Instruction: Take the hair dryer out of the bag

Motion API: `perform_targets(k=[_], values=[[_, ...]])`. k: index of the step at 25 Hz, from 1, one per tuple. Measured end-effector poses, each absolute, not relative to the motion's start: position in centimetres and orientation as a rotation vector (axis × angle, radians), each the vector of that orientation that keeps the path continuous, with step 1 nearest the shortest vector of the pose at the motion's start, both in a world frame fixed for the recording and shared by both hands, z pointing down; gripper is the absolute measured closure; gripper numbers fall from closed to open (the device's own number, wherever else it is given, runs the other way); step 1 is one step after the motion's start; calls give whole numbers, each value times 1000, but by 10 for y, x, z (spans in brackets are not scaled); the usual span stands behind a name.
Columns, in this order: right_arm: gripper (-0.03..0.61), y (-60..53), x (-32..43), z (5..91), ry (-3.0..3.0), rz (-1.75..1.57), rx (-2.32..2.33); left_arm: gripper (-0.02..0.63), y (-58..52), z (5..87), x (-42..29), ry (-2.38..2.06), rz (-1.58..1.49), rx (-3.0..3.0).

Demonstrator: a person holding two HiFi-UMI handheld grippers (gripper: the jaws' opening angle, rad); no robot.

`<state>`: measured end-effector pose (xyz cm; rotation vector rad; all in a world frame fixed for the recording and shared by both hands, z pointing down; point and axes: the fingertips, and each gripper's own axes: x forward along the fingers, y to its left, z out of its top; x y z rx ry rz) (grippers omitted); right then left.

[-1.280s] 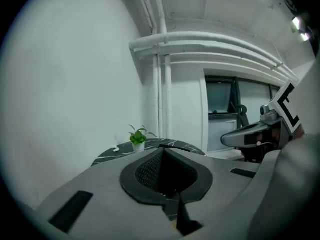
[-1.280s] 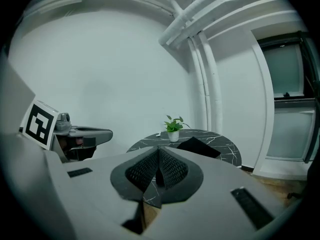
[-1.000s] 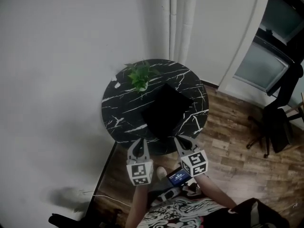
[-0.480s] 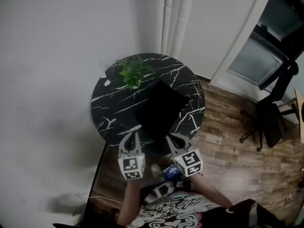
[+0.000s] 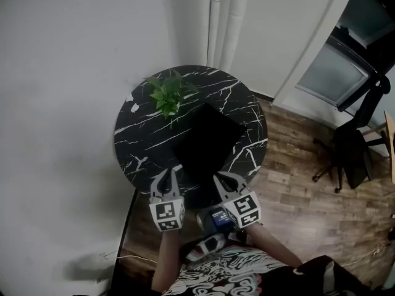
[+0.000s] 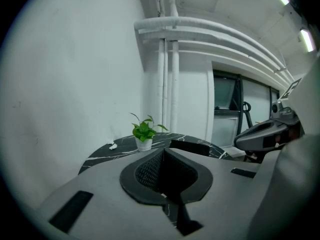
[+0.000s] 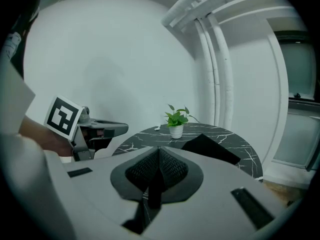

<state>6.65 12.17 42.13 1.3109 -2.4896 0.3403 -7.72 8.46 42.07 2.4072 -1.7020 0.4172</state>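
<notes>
A flat black bag (image 5: 207,142) lies on the round black marble table (image 5: 141,145), right of its middle; it also shows as a dark slab, the bag (image 7: 210,148), (image 6: 195,147). No hair dryer is visible. My left gripper (image 5: 162,179) hovers at the table's near edge, left of the bag's near corner, jaws shut and empty. My right gripper (image 5: 223,180) hangs level with it at the bag's near right, shut with nothing held. Both sit just short of the bag.
A small green plant in a white pot (image 5: 165,95) stands at the table's far left, with a white scrap (image 5: 134,108) beside it. White pipes (image 5: 217,20) run up the wall behind. A dark office chair (image 5: 353,147) stands on the wooden floor at right.
Both grippers have moved forward to the table's near edge, closer to the bag. The head view has shifted, so the table sits a little higher and further left.
</notes>
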Motion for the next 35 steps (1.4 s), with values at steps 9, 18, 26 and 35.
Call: perform_targets(k=[9, 18, 26, 35], values=[[558, 96, 62, 436, -2474, 373, 1260, 598, 63, 436, -78, -1688, 436, 2369], [558, 85, 44, 466, -2457, 444, 1107, 598, 59, 471, -76, -1649, 488, 2315], [557, 81, 25, 499, -2396, 439, 960, 598, 58, 500, -74, -1598, 524, 2285], [553, 77, 11, 535, -2310, 325, 768, 597, 63, 543, -61, -1453, 617, 2264]])
